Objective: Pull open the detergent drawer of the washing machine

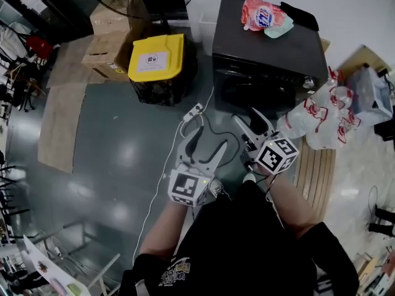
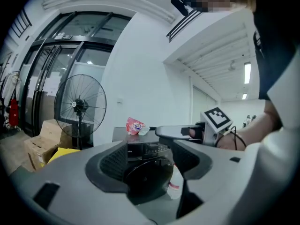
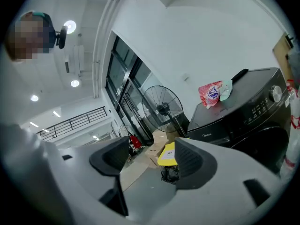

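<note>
The black washing machine [image 1: 266,51] stands at the far side of the floor, with a pink detergent pouch [image 1: 262,14] on its top. Its door and control panel [image 2: 145,150] show between the open jaws of my left gripper [image 2: 147,161]. In the right gripper view the machine [image 3: 243,118] is off to the right, and its drawer front [image 3: 212,135] looks flush with the panel. Both grippers hang short of the machine, touching nothing. My left gripper [image 1: 208,143] is open and empty. My right gripper [image 1: 247,122] is nearer the machine's front, also open and empty.
A yellow-lidded bin [image 1: 157,57] and cardboard boxes [image 1: 105,54] stand left of the machine, with a floor fan [image 2: 79,104] behind them. White plastic bags with red print [image 1: 321,119] lean at the machine's right. A power strip with white cable [image 1: 192,111] lies on the floor.
</note>
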Motion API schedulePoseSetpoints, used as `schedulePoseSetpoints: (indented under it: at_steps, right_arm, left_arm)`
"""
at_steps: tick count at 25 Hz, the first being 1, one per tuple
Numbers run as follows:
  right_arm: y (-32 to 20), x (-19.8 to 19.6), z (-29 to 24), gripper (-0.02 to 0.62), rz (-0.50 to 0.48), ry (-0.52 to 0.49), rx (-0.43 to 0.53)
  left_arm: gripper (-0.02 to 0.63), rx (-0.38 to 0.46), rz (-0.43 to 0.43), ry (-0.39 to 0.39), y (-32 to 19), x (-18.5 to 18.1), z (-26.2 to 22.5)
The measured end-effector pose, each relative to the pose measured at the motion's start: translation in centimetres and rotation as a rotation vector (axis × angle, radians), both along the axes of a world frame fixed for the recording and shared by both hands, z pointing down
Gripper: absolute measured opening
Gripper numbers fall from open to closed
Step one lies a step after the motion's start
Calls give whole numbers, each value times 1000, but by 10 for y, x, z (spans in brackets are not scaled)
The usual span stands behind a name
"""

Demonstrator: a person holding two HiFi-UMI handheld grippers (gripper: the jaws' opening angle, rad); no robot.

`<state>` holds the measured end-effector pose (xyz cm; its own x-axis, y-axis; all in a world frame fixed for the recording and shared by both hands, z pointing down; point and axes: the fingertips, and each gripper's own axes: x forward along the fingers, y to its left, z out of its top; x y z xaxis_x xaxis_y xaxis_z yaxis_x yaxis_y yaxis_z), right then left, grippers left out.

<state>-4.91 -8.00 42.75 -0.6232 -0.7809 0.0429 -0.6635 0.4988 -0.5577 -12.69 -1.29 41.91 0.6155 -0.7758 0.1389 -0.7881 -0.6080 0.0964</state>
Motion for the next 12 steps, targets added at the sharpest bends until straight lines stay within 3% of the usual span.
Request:
schedulePoseSetpoints:
  at_steps: [12]
  right_arm:
    - [-71,-6,31,328,-12,-105,-85]
  left_arm:
    - [273,17,-20,-3,-50,4,6]
